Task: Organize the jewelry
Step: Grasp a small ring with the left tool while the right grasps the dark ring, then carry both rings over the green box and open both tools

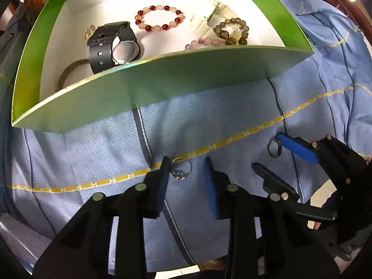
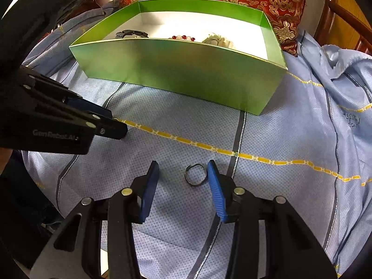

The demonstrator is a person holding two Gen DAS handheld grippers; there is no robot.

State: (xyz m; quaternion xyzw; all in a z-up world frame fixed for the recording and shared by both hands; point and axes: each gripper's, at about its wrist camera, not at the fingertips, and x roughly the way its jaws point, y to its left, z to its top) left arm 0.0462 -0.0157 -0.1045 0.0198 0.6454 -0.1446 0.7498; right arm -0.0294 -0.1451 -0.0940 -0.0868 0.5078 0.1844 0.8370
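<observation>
Most jewelry is already stowed in the green box point(image 1: 162, 81); two rings point(image 1: 181, 168) point(image 2: 194, 174) are bracketed, ungripped, by half-open jaws.

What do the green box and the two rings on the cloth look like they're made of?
Green box: likely glossy cardboard, with thin folded walls and sheen. Ring with setting: silvery polished metal, glinting. Plain ring: darker metal, duller shine; alloy unclear.

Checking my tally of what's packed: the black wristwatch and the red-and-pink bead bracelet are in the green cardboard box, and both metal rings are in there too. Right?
Not quite. The black wristwatch and red-and-pink bead bracelet are in the green cardboard box, but both rings lie outside it on the blue cloth: the stone-set ring and the plain dark ring, as the left wrist view shows.
</observation>
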